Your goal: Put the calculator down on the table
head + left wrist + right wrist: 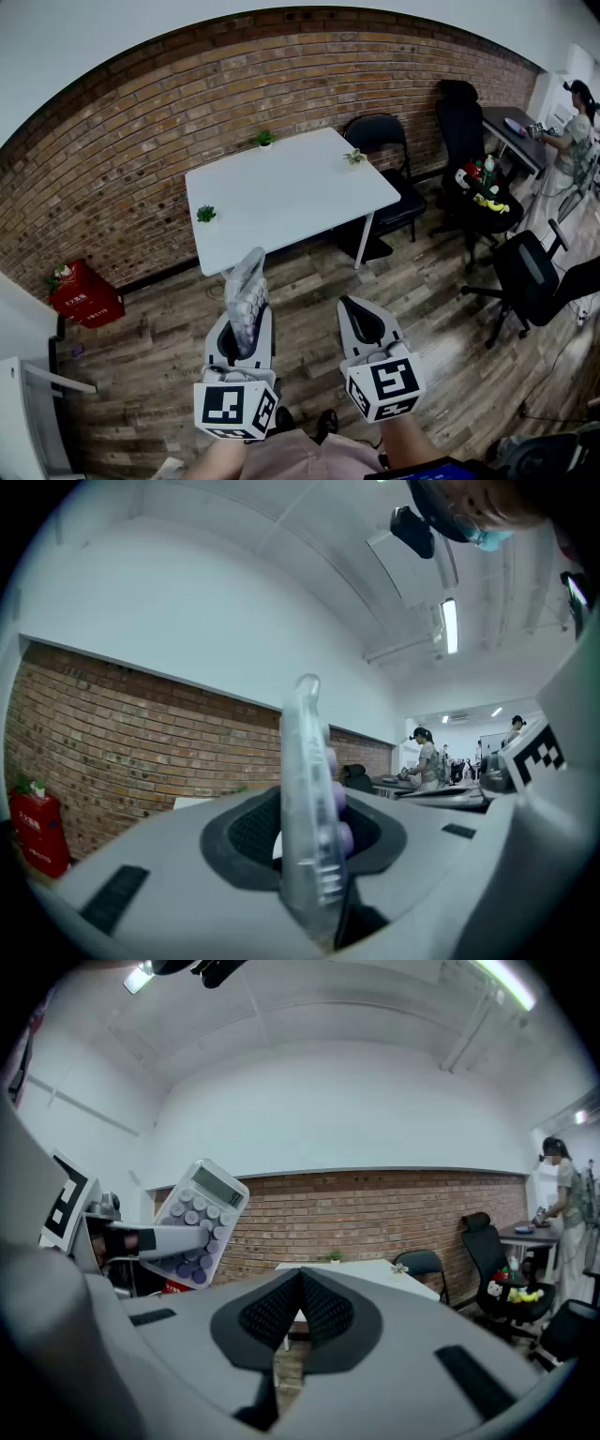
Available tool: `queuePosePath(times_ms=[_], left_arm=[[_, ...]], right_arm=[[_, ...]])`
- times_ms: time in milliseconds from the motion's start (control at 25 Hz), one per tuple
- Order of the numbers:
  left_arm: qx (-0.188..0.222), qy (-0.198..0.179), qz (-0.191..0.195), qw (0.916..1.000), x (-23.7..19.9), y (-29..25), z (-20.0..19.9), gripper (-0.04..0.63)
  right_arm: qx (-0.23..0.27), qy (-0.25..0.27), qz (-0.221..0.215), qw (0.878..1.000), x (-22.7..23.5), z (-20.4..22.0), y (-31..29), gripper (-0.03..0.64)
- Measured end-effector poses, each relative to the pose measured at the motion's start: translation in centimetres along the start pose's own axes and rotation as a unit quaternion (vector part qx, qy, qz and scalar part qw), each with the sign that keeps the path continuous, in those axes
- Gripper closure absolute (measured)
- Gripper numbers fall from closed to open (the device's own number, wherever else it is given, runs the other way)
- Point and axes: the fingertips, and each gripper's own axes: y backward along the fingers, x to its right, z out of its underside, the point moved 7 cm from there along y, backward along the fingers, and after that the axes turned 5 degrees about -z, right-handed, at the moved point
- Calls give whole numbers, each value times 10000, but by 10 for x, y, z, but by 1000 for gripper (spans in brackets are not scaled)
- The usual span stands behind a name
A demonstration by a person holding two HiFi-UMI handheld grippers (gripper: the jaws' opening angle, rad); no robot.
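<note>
Okay, head view: the left gripper [246, 319] is clamping the calculator [246, 291] by its lower end, so the body is sticking up and forward out of the fingers, edge-on to the camera. It is hanging in the air over the wooden floor [169, 347], well apart from the white surface [291, 197]. That surface is standing ahead by the brick wall, with three small plants [265, 138] near its edges and the middle bare. The right gripper [361, 323] is riding alongside, carrying nothing.

Left gripper view: the fingers are pressing on both flat faces of the calculator [305, 799], which is standing upright between them, purple keys facing right. Gripping low is probably leaving the top end free to touch down first.

Right gripper view: its fingers [323, 1312] are closed together, pad on pad, nothing between them. The calculator [195, 1222] is showing at left, keys and display facing this camera, with one left finger [164, 1238] lying across its keypad. The surface [361, 1274] is lying straight ahead, well apart.

Judgement: the put-down is not yet begun; carrying the calculator over to the surface is coming first.
</note>
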Motion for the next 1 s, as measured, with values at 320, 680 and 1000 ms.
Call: queuePosePath(times_ms=[320, 680, 1000], left_arm=[[-32, -48, -5, 10000, 27, -9, 6, 457], [-165, -115, -117, 9997, 42, -18, 14, 457], [-230, -39, -159, 9996, 21, -61, 24, 457]], right_arm=[[22, -14, -197, 9998, 20, 7, 10, 617], [-55, -115, -242, 9996, 44, 19, 12, 586], [-196, -52, -228, 9995, 61, 22, -33, 588]])
